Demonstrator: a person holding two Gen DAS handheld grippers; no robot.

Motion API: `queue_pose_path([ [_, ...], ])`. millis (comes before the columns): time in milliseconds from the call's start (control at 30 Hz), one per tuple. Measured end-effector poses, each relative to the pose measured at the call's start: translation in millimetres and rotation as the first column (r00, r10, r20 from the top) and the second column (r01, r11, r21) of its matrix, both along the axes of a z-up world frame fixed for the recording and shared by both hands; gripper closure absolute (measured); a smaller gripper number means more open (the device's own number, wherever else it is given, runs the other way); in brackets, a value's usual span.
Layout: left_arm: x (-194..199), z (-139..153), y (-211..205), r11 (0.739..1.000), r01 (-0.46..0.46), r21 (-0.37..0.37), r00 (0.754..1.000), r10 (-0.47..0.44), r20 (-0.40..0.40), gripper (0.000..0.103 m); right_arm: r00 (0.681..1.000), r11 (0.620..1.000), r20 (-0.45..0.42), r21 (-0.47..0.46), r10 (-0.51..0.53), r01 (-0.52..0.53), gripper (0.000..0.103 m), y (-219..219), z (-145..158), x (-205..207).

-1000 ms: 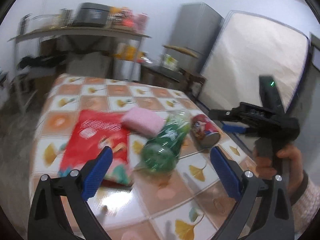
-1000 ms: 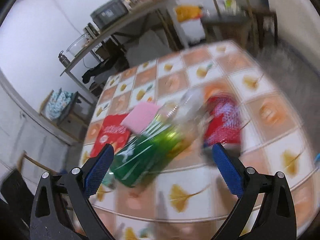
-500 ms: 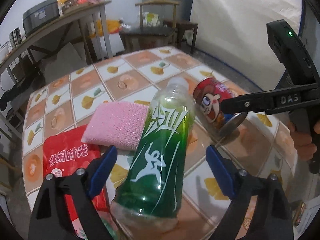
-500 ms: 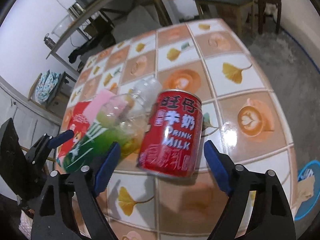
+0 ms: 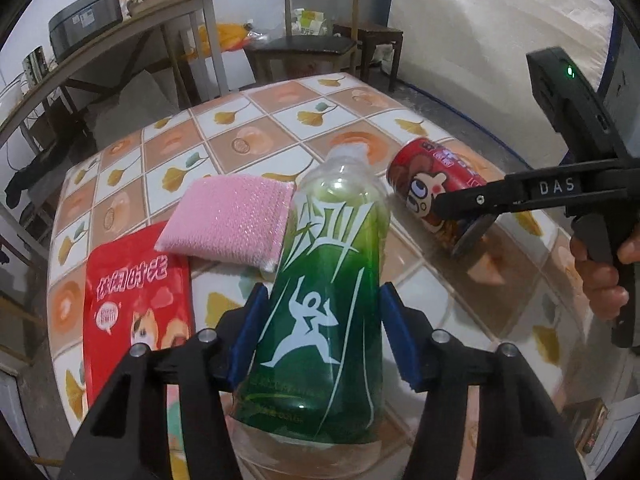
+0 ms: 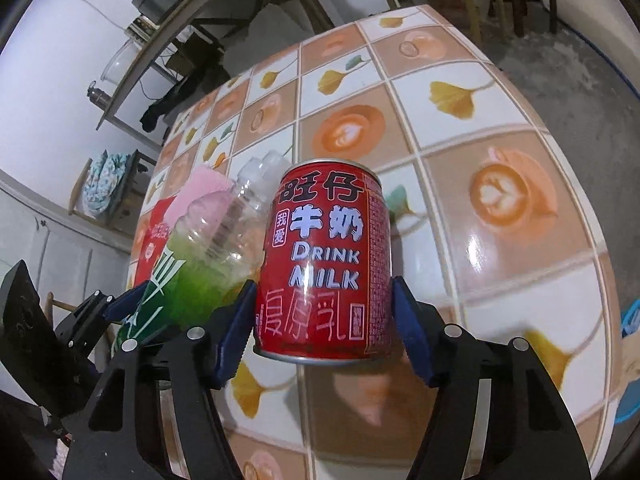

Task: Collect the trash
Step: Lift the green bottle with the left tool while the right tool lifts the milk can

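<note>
A green plastic bottle [image 5: 324, 304] lies on the tiled table between the blue pads of my left gripper [image 5: 322, 332], which is shut on its lower body. A red milk can [image 6: 326, 264] lies beside it, and my right gripper [image 6: 324, 332] is shut on its base end. The can also shows in the left wrist view [image 5: 436, 192] with the right gripper's finger across it. The bottle shows in the right wrist view [image 6: 200, 260], left of the can. A red snack bag [image 5: 136, 304] lies flat at the left.
A pink scouring pad [image 5: 232, 220] lies partly on the snack bag, touching the bottle's left side. The tiled table [image 5: 256, 136] ends close on the right. A wooden chair [image 5: 320, 36] and a long shelf table [image 5: 120, 44] stand behind. A blue bin [image 6: 630, 360] edge shows at right.
Both grippers moved forward and closed: the left pads now press the bottle, the right pads press the can. Earlier both were open with the objects ahead of them.
</note>
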State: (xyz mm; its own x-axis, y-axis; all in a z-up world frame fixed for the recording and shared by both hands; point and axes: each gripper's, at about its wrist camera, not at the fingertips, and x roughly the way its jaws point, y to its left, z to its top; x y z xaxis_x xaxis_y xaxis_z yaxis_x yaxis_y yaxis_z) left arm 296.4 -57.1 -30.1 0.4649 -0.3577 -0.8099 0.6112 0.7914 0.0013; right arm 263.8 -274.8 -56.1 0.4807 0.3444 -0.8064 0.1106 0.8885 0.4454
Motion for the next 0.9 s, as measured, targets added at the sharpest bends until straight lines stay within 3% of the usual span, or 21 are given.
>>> queue_pose_path([
  [367, -84.3, 13.0, 25.0, 0.995, -0.034, -0.099, 0.999, 0.03, -0.038, 0.048, 0.998, 0.999, 0.044, -0.031, 0.045, -0.044, 0.041, 4.4, 13.3, -77.1],
  [567, -111.5, 4.1, 30.7, 0.994, -0.059, -0.089, 0.994, 0.05, -0.097, 0.048, 0.995, 0.991, 0.041, -0.11, 0.087, -0.082, 0.041, 18.0, 10.9, -114.3],
  [733, -110.6, -3.2, 24.7, 0.998, -0.049, -0.05, 0.991, 0.043, -0.123, 0.048, 0.993, 0.979, 0.027, -0.173, 0.118, -0.111, 0.041, 28.6, 5.3, -124.6],
  [900, -107.1, -6.7, 14.7, 1.0, -0.022, -0.006, 0.993, 0.021, -0.113, 0.043, 0.992, 0.977, 0.024, -0.179, 0.124, -0.118, 0.039, 31.9, 2.7, -124.6],
])
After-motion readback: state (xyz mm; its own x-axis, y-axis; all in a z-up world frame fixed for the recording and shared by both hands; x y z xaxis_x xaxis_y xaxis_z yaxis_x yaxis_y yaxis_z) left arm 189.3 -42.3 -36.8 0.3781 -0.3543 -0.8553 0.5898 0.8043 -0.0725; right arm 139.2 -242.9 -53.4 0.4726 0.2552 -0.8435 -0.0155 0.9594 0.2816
